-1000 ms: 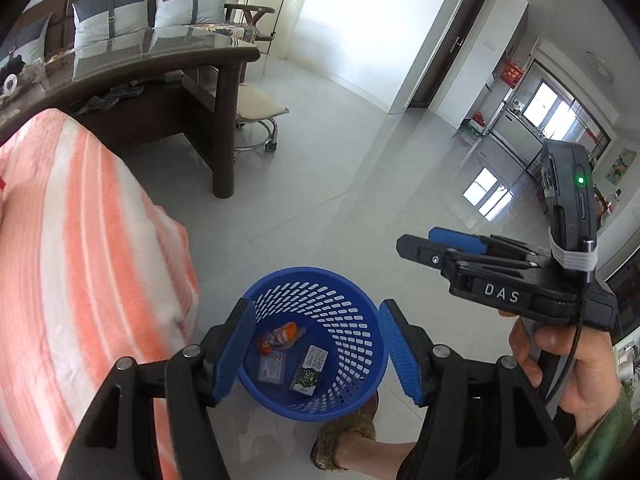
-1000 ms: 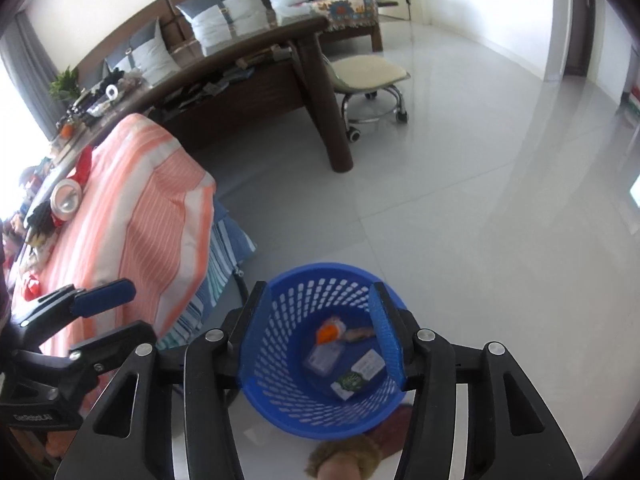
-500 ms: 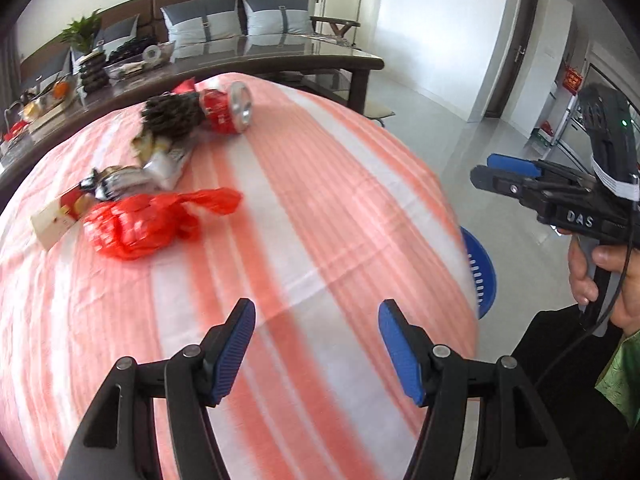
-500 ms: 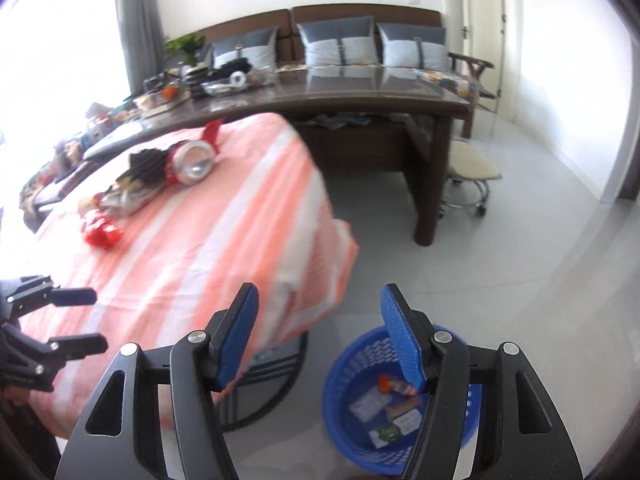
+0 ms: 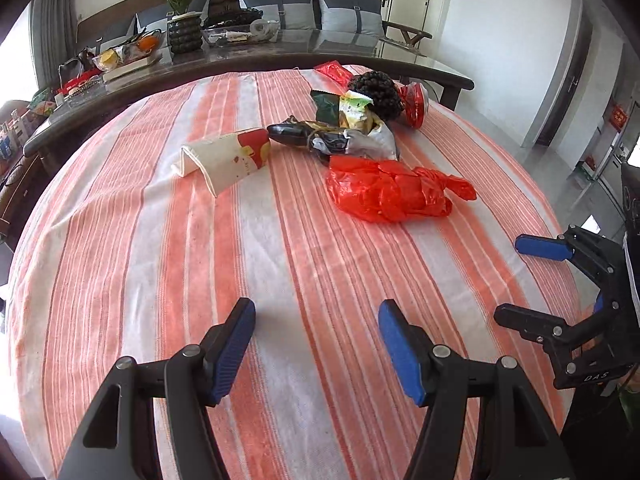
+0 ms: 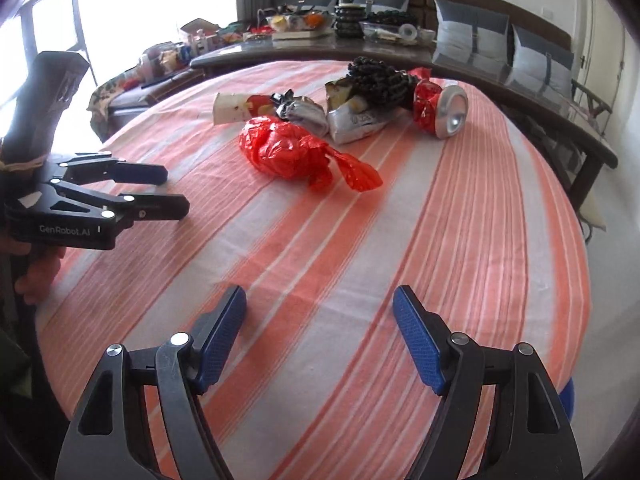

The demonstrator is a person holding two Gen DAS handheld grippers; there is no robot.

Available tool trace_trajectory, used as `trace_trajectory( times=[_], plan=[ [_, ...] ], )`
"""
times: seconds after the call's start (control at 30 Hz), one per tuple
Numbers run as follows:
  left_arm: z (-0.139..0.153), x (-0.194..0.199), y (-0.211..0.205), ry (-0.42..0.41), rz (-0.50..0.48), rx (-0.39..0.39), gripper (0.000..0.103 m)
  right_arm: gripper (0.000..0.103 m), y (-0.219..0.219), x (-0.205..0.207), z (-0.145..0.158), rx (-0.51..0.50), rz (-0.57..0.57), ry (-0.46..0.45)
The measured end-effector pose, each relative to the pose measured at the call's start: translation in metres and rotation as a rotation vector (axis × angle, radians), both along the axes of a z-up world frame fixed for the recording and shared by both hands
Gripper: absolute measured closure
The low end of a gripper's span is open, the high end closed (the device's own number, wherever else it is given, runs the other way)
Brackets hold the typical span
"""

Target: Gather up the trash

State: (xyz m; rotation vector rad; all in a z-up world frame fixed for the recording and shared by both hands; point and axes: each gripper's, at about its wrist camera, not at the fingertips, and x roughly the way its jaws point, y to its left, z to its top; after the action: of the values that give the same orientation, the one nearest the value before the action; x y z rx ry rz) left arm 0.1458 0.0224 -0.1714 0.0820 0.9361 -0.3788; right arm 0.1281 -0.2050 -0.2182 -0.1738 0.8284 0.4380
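Trash lies on the far half of a table with an orange-striped cloth [image 5: 240, 240]: a crumpled red plastic bag [image 5: 392, 194] [image 6: 288, 148], a flattened paper cup [image 5: 226, 156] [image 6: 232, 108], foil snack wrappers [image 5: 352, 136] [image 6: 356, 120], a dark knobbly bundle [image 5: 378, 88] [image 6: 378, 78] and a crushed red can [image 5: 414, 104] [image 6: 440, 110]. My left gripper [image 5: 316, 344] is open and empty over the near cloth; it also shows in the right wrist view [image 6: 172, 190]. My right gripper [image 6: 320, 336] is open and empty, and shows at the left wrist view's right edge [image 5: 516, 280].
A long dark table [image 5: 280, 56] with a plant, bowls and clutter stands behind, with a sofa and grey cushions [image 5: 344, 16] beyond. A sliver of the blue basket [image 6: 568, 396] shows past the table's right edge. Tiled floor lies to the right.
Both grippers have swung from above the blue basket on the floor up and over the striped table. The trash pile now faces them. Both stay open and empty.
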Motion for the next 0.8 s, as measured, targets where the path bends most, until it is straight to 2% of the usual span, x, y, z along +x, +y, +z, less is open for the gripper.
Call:
trace_trajectory(
  times=[0.17, 0.33, 0.43, 0.57, 0.73, 0.8],
  plan=[
    [0.008, 0.022, 0.022, -0.010, -0.008, 0.041, 0.037, 0.012, 0.008, 0.000, -0.004, -0.011, -0.021, -0.008],
    [0.039, 0.064, 0.047, -0.068, -0.048, -0.001, 0.037, 0.011, 0.008, -0.002, -0.003, -0.012, -0.030, -0.012],
    [0.050, 0.091, 0.049, -0.061, -0.108, -0.014, 0.037, 0.011, 0.009, -0.002, -0.003, -0.012, -0.033, -0.014],
    [0.043, 0.117, 0.039, -0.033, -0.179, 0.019, 0.037, 0.010, 0.010, -0.002, -0.003, -0.014, -0.039, -0.015],
    [0.019, 0.136, 0.023, -0.011, -0.243, 0.144, 0.037, 0.010, 0.010, 0.000, -0.004, -0.015, -0.041, -0.014],
    [0.013, 0.139, 0.022, -0.010, -0.257, 0.158, 0.037, 0.010, 0.010, 0.000, -0.004, -0.015, -0.042, -0.013]
  ],
)
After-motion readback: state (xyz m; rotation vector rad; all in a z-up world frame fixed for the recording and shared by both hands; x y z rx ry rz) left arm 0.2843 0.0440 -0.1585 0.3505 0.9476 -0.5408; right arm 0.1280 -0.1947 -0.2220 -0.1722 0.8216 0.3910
